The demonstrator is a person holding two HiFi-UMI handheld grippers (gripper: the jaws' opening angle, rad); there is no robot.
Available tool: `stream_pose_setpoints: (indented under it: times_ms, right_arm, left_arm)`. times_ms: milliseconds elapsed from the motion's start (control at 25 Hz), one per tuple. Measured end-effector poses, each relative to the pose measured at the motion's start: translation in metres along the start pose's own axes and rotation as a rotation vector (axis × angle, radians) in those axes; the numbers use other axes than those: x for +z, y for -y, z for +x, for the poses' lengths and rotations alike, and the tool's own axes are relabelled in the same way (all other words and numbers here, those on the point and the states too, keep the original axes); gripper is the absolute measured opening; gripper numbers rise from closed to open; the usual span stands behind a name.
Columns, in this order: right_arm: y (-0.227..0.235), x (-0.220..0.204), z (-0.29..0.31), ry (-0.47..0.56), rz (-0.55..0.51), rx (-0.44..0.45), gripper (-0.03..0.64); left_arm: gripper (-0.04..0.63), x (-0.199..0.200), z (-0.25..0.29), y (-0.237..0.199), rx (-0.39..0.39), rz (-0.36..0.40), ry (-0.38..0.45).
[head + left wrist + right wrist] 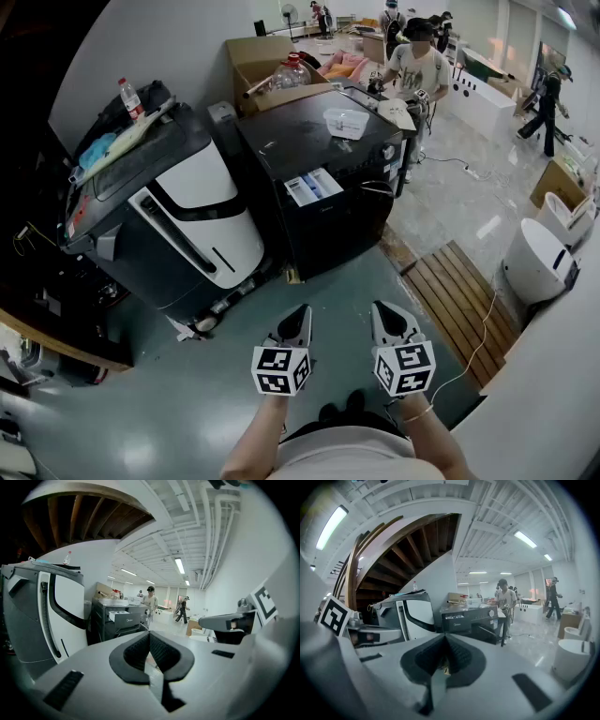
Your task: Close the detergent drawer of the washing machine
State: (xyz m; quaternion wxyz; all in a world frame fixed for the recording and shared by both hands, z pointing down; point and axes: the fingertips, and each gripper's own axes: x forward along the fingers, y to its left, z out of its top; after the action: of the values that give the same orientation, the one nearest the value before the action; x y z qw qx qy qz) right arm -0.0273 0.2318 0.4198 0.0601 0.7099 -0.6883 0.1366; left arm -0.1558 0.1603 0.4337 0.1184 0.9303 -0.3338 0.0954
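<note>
A black washing machine (pixel 323 187) stands ahead of me on the grey floor. Its detergent drawer (pixel 313 187) is pulled out at the front top left, showing white and blue compartments. My left gripper (pixel 300 317) and right gripper (pixel 382 314) hang side by side low in the head view, well short of the machine, both shut with nothing between the jaws. In the left gripper view the left gripper (pixel 149 638) points at the machine (pixel 117 625) with the drawer (pixel 120 616) sticking out. In the right gripper view the right gripper (pixel 445 641) faces the machine (pixel 473 618).
A large grey and white appliance (pixel 178 220) leans left of the washer, a bottle (pixel 131 97) on top. A clear container (pixel 345 122) sits on the washer. Behind are cardboard boxes (pixel 258 56) and a person (pixel 412 70). Wooden decking (pixel 459 300) and a white round unit (pixel 539 258) lie to the right.
</note>
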Motion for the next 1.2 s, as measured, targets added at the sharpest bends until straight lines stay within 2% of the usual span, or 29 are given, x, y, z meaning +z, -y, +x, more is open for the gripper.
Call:
stream_pose_setpoints:
  times_ms: [240, 680, 840, 960, 1200]
  right_arm:
    - [0.012, 0.001, 0.000, -0.001, 0.009, 0.008, 0.002]
    - [0.039, 0.013, 0.004, 0.062, 0.019, 0.023, 0.002]
    - [0.049, 0.023, 0.005, 0.119, 0.049, 0.037, 0.002]
    - [0.053, 0.024, 0.008, 0.116, 0.043, 0.056, 0.003]
    - [0.053, 0.013, 0.015, 0.063, 0.033, 0.102, 0.086]
  left_arm:
    - [-0.006, -0.002, 0.007, 0.007, 0.008, -0.002, -0.017]
    - [-0.006, 0.009, 0.018, 0.010, 0.083, 0.013, 0.027]
    - [0.039, 0.012, 0.021, 0.008, 0.109, -0.007, 0.035]
    - [0.064, 0.013, 0.022, 0.007, 0.124, -0.023, 0.043]
    - [0.092, 0.012, 0.027, 0.002, 0.158, -0.044, 0.047]
